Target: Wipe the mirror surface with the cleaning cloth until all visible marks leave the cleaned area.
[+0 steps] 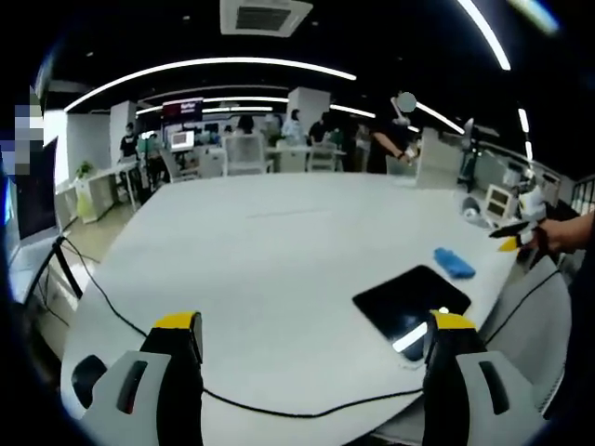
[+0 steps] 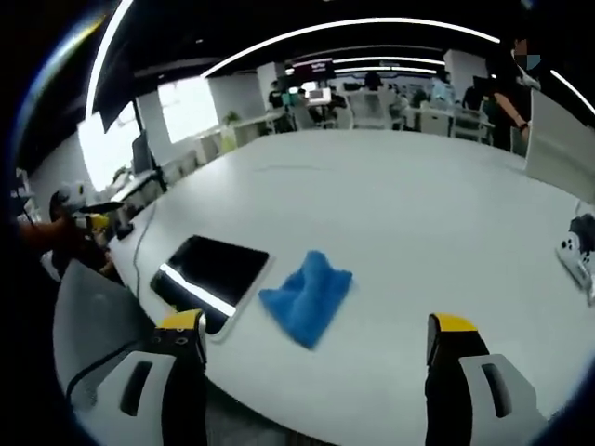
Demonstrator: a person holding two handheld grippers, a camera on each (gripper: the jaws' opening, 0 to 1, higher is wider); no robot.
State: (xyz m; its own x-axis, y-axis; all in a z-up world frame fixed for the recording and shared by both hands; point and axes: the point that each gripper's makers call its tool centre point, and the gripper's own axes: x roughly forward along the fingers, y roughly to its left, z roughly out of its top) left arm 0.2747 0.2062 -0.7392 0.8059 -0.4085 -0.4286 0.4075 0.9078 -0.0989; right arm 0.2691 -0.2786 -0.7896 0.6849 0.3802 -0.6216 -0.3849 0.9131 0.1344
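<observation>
A dark rectangular mirror lies flat near the table's edge, reflecting a ceiling light strip. Just beyond it sits the crumpled blue cloth. My left gripper hangs open over the white table, left of the mirror, holding nothing. From the other side, the mirror lies left of the blue cloth. My right gripper is open and empty, close above the cloth's near side. Both grippers are apart from the cloth and the mirror. The right gripper also appears far right, held by a hand.
A black cable runs across the table's near edge. A white device sits at the right rim. A grey chair back stands beside the table by the mirror. Several people, desks and monitors stand beyond the far edge.
</observation>
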